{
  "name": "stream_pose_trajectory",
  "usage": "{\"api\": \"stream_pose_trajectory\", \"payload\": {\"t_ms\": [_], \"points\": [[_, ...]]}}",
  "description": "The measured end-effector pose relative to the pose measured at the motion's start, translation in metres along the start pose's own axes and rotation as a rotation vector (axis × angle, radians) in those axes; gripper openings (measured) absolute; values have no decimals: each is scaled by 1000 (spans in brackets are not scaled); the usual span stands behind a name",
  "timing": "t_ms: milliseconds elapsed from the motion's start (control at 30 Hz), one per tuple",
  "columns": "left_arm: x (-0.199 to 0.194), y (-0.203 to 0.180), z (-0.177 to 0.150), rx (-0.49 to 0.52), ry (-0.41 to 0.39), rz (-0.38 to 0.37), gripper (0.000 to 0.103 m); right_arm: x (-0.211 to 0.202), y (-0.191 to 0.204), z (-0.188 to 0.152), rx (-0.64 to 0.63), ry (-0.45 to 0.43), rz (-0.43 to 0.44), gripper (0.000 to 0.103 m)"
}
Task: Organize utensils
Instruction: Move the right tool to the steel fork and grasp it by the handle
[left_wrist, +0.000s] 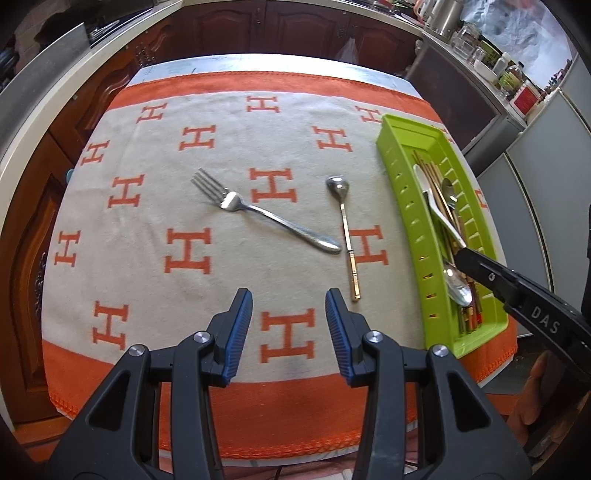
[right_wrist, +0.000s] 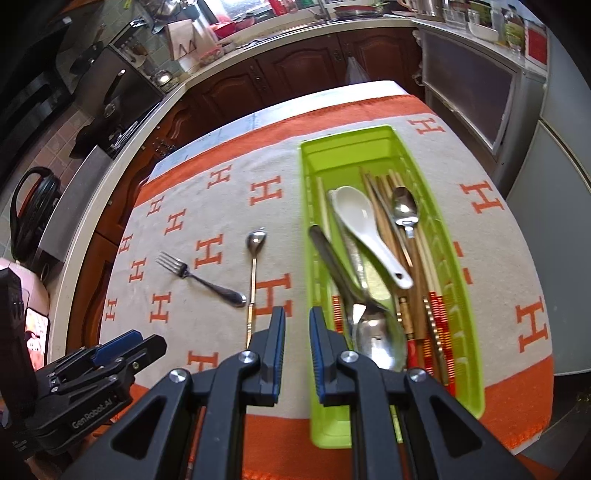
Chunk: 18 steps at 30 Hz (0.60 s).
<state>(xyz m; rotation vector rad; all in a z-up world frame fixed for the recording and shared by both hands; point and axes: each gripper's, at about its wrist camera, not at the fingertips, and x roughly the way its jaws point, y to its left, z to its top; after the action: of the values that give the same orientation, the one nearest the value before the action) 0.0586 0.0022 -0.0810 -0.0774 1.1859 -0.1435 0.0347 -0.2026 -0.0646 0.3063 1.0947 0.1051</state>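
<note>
A steel fork (left_wrist: 266, 214) (right_wrist: 201, 282) and a small spoon with a gold handle (left_wrist: 347, 236) (right_wrist: 253, 280) lie side by side on the cloth. My left gripper (left_wrist: 289, 302) (right_wrist: 122, 343) hovers just short of them, open, with nothing between its blue pads. At the right stands a green tray (left_wrist: 410, 206) (right_wrist: 347, 147) holding a white ceramic spoon (right_wrist: 365, 229), chopsticks (right_wrist: 388, 221), a steel spoon (right_wrist: 404, 206) and a large spoon (right_wrist: 376, 339). My right gripper (right_wrist: 297, 317) (left_wrist: 460, 258) hangs over the tray's near left side, its jaws narrowly apart and empty.
An orange and cream cloth with H marks (left_wrist: 188, 251) covers the table. Dark wooden cabinets (left_wrist: 306, 26) and cluttered counters (right_wrist: 229, 33) ring the table. A person's hand (left_wrist: 535, 398) shows at the lower right in the left wrist view.
</note>
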Motion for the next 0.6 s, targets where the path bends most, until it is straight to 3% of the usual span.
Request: {"api": "stream_pose_trajectory", "payload": {"t_ms": [333, 600], "points": [[21, 58, -6, -90, 35, 7, 38, 30, 51, 4, -105, 68, 37, 13], [43, 90, 6, -180, 41, -50, 38, 68, 61, 22, -97, 116, 7, 13]]}}
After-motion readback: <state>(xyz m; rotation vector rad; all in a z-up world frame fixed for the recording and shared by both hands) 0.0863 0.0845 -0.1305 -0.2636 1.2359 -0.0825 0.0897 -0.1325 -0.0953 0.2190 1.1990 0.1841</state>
